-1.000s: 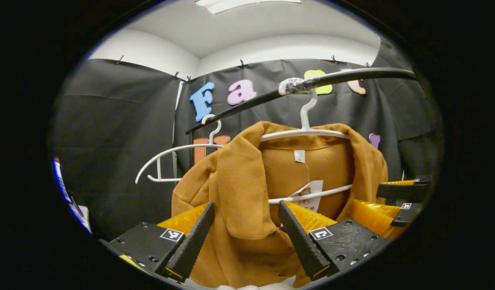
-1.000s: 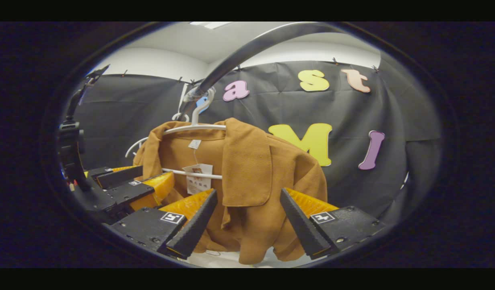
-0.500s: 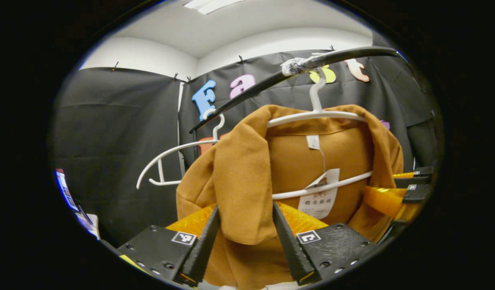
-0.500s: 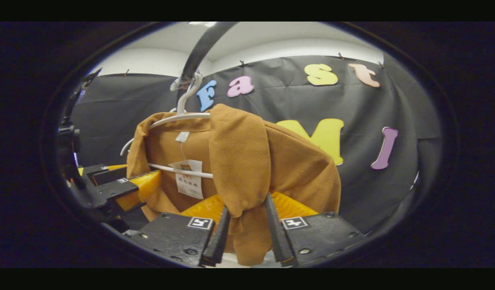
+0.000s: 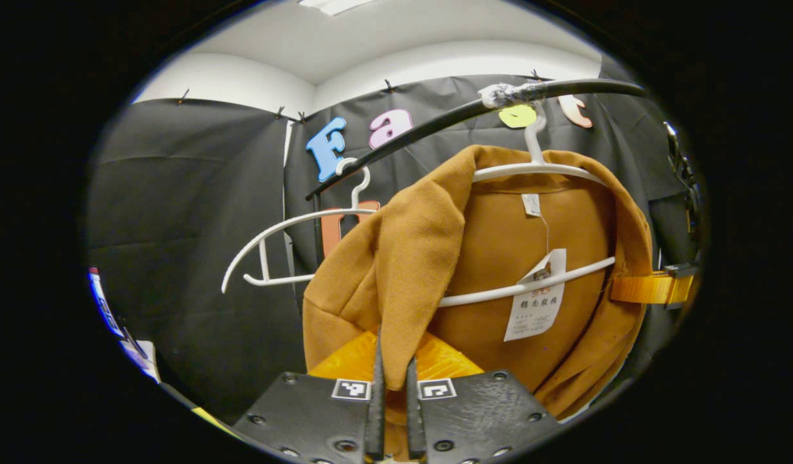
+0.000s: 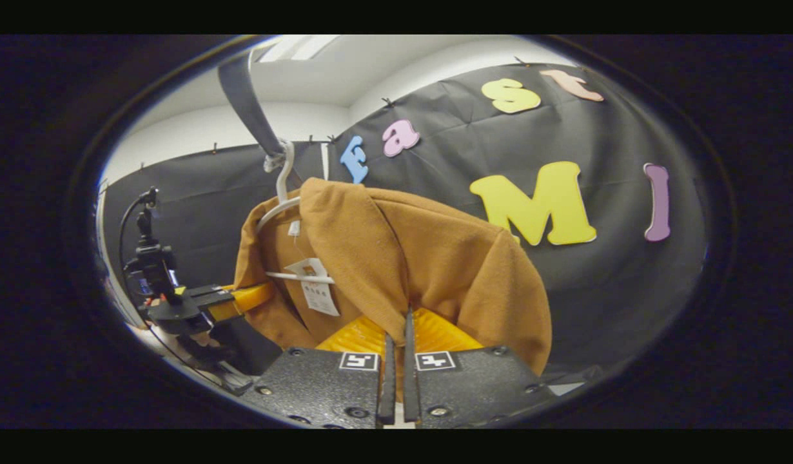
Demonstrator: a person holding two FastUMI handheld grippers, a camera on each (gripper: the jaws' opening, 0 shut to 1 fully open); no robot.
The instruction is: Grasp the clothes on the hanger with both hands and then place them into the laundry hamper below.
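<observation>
Left claw: closed, both fingers pinching the lower end of the jacket's left front lapel, cloth running up from between the tips. Seen afar in the right gripper view at the jacket's left edge, mounted with a camera stalk.

Empty hanger: white plastic, hooked on the rail left of the jacket, bare.

Rail: black bar, taped where the hook sits; carries both hangers.

Jacket: tan woven cloth, on the rail, draped open-fronted over a white hanger, collar at the hook, paper tag dangling inside the back panel. Handling, by estimate: soft, limp, moderately light, not slippery, not fragile; folds wherever unsupported and will sag between two hold points. Lapels are a fair purchase, being doubled cloth; shoulders must be lifted clear of the hanger ends or the hanger may come along or swing. Hamper lies below, out of sight.

Right claw: closed, both fingers nipping the opposite lapel's lower edge; its orange body appears at the jacket's right edge in the left gripper view.

Pose: both claws level or slightly raised, pointing at the jacket front from either side, converging.
</observation>
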